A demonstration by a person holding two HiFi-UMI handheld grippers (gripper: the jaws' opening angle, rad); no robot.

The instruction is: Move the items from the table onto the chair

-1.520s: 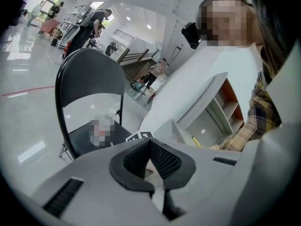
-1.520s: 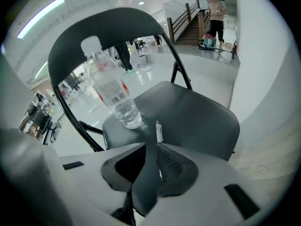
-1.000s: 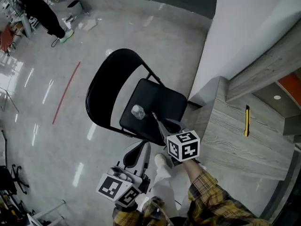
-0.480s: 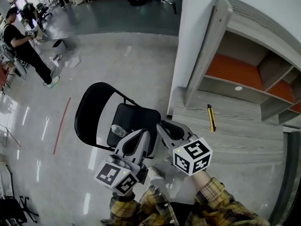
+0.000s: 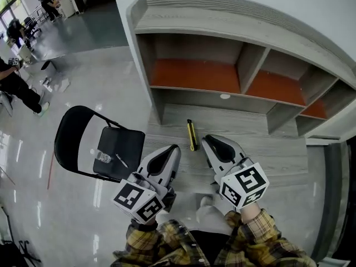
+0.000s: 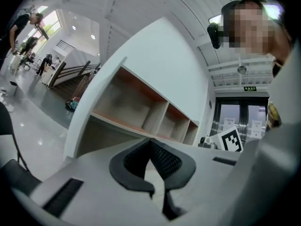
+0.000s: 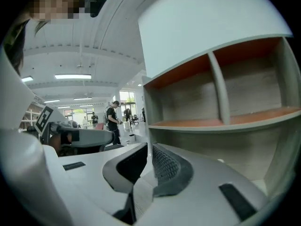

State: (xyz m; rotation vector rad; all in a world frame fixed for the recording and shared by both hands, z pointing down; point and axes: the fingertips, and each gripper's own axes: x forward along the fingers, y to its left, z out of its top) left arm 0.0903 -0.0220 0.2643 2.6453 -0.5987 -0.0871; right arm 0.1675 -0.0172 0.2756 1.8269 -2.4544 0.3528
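A clear bottle (image 5: 102, 156) and a thin pen-like item (image 5: 120, 161) already lay on the folding chair (image 5: 132, 149) at 9 o'clock. One yellow utility knife (image 5: 192, 135) remained on the table (image 5: 267, 149), at 12 o'clock from the left gripper (image 5: 171, 149), jaws together and empty, and the right gripper (image 5: 208, 142), jaws just closed on nothing.

The right gripper (image 7: 149, 147), its fingers (image 7: 168, 167) having just been closing to almost meet with nothing between them, faces a grey shelf unit (image 7: 218, 91) with orange-lined compartments.
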